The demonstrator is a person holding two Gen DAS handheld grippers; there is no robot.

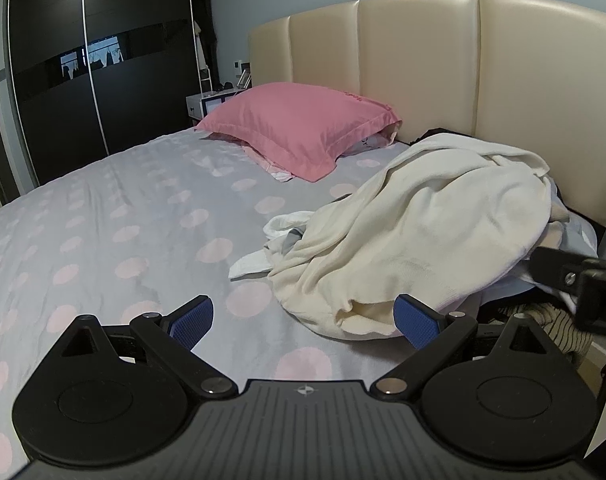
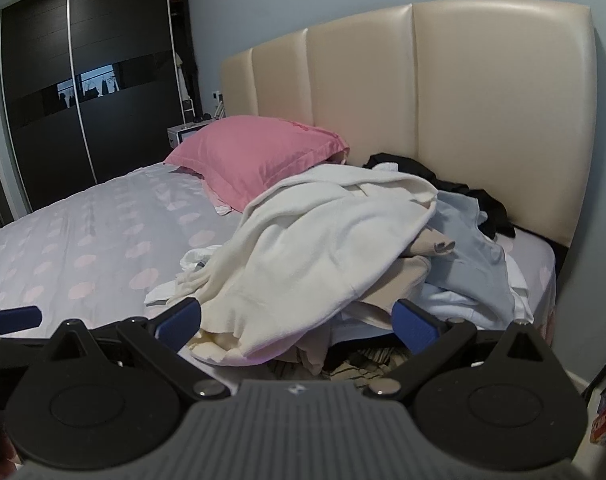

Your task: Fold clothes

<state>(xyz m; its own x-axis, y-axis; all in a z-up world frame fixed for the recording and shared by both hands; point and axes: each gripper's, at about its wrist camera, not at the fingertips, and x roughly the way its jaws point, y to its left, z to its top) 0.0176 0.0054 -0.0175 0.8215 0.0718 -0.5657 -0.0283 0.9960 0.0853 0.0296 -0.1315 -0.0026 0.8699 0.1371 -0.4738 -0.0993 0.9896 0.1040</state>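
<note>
1. Blue-padded fingers of the left hand-held gripper (image 1: 303,322) stand wide apart and hold nothing, hovering over the bed (image 1: 115,216).
2. Just as wide and empty, the right hand-held gripper (image 2: 297,324) faces the near edge of the clothes pile.
3. Topmost on the pile lies a cream garment (image 2: 323,248), crumpled on the bed's right side, its hem between the right gripper's fingers but untouched.
4. Under it show a beige piece (image 2: 403,276), a light blue garment (image 2: 471,248) and black clothing (image 2: 491,208) near the headboard (image 2: 483,100).
5. Beyond, a pink pillow (image 1: 299,128) rests against the headboard; a dark wardrobe (image 1: 95,80) stands at the left.
</note>
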